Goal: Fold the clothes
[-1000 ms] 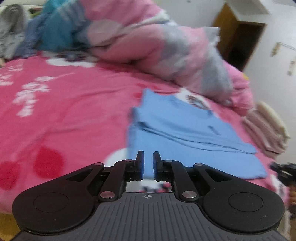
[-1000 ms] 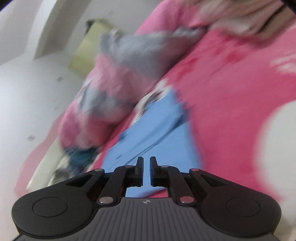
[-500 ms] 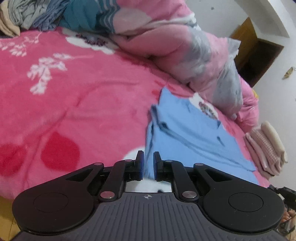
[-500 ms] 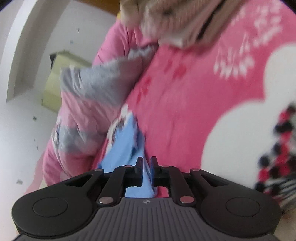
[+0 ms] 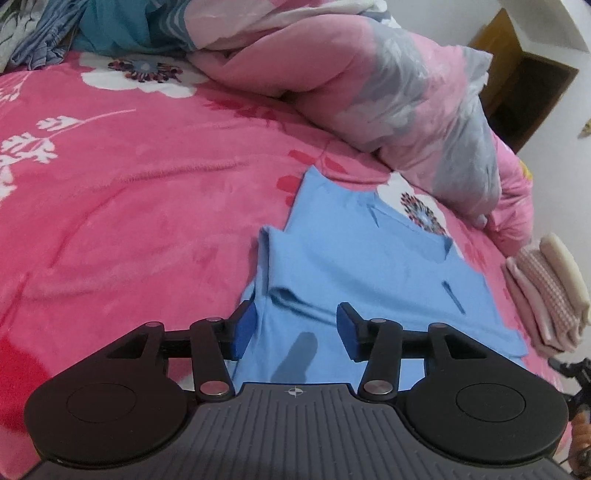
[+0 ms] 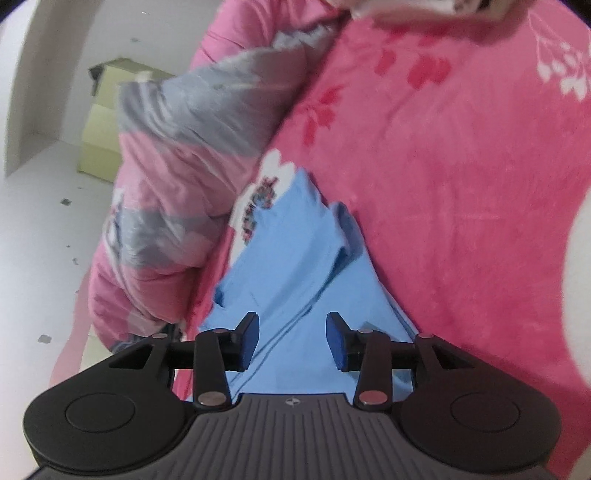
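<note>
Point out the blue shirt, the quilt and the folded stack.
blue shirt (image 5: 354,266), left wrist view, flat middle of the top layer.
quilt (image 5: 388,96), left wrist view, its pink and grey bulge.
folded stack (image 5: 550,288), left wrist view, checked cloth on top.

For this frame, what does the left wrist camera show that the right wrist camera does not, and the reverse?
Only the left wrist view shows the stack of folded pink and cream cloths at the bed's edge, the heap of blue and teal clothes at the far side, and the brown wooden cabinet.

Only the right wrist view shows the pale green boxes against the wall and the white floor.

Both show the blue T-shirt lying part-folded on the pink floral blanket, the pink and grey quilt, and an open gripper above the shirt, holding nothing: left gripper, right gripper.
</note>
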Available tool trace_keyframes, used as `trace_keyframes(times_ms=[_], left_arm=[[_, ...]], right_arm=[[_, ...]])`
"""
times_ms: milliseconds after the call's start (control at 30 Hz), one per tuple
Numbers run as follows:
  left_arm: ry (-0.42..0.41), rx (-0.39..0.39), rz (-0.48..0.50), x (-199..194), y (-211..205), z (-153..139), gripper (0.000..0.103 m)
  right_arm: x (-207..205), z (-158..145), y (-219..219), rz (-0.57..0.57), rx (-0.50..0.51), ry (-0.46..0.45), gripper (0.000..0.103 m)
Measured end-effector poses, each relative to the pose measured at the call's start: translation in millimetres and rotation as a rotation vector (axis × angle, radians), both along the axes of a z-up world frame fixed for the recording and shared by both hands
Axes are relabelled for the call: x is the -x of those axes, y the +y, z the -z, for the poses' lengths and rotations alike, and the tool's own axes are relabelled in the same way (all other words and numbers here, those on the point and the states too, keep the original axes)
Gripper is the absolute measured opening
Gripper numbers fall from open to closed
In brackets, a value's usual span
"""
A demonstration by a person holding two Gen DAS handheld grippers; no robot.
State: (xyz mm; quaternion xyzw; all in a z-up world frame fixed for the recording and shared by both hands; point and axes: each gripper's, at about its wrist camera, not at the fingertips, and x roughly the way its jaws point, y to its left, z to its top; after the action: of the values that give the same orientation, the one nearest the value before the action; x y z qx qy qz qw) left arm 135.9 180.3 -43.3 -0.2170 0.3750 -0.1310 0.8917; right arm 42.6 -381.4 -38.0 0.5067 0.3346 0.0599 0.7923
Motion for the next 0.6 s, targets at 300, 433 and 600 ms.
trace_keyframes(times_ms=[300,433,600], left_arm=[[-0.096,-0.098,0.032,11,-10,-20,0.048],[-0.035,-0.032,0.086,15,-19,-11,0.048],[0.022,-0.008,0.014,2,-14,8,0.047]], right_arm=[[-12,19,-4,0.018,-0.055,0.074,0.043],[-12,21,-4,0.018,-0.058,0.076,0.043],[-14,21,-4,0.017,-0.062,0.074,0.043]])
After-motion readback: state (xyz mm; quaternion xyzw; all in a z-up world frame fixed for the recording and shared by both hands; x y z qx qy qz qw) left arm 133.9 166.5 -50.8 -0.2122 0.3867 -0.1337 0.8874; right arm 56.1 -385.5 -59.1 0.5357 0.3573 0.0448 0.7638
